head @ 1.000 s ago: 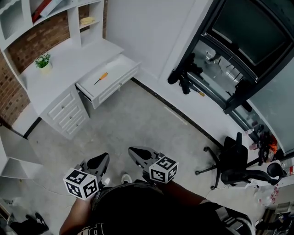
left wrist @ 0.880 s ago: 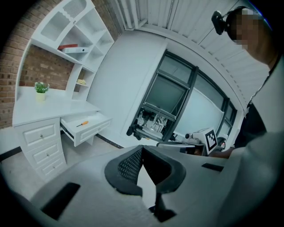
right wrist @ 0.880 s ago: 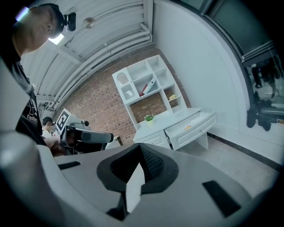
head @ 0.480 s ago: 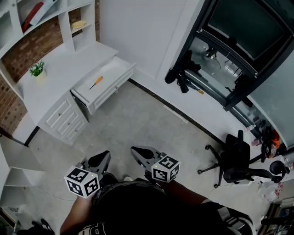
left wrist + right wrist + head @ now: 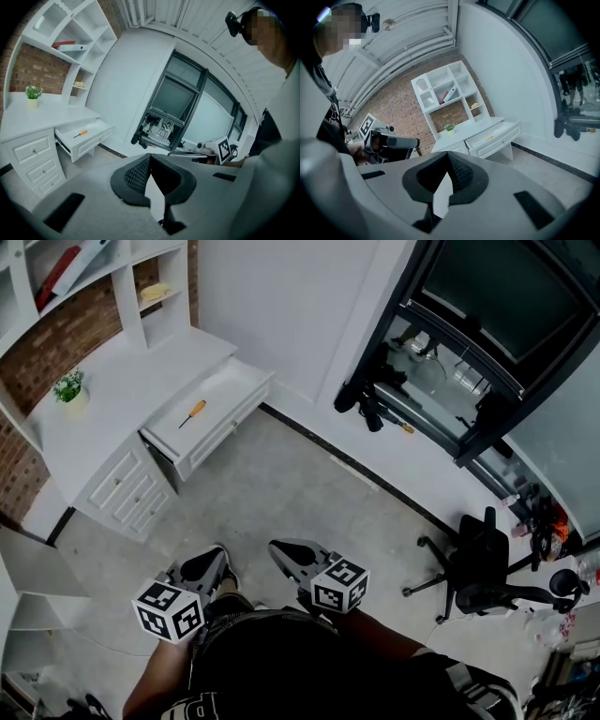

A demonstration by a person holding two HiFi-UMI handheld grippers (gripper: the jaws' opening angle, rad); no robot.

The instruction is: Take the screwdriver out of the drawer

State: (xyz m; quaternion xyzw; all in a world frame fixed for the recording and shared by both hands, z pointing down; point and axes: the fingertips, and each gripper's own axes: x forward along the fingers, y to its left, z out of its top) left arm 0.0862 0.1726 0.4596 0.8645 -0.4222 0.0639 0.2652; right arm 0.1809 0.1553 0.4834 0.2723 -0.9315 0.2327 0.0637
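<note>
Fingers (image 5: 135, 174) of the left gripper (image 5: 212, 562) meet at their tips with nothing between them. The right gripper (image 5: 281, 552) has its fingers (image 5: 461, 174) pressed together the same way and also holds nothing. Both grippers sit low in the centre of the head view, side by side and angled toward each other. They are just above the person's dark shirt (image 5: 281, 662) and over bare grey floor (image 5: 281, 484).

Well apart from them, in the upper left of the head view, a white desk (image 5: 131, 371) has one drawer (image 5: 225, 388) pulled open. The screwdriver (image 5: 193, 412), with an orange handle and a thin dark shaft, lies slanted on the drawer's bottom, and neither gripper touches it. A small potted plant (image 5: 68, 388) stands on the desk top at the far left. Above it are white shelves (image 5: 122, 277) against a brick wall (image 5: 70, 329). A black office chair (image 5: 478, 568) stands at the lower right.
</note>
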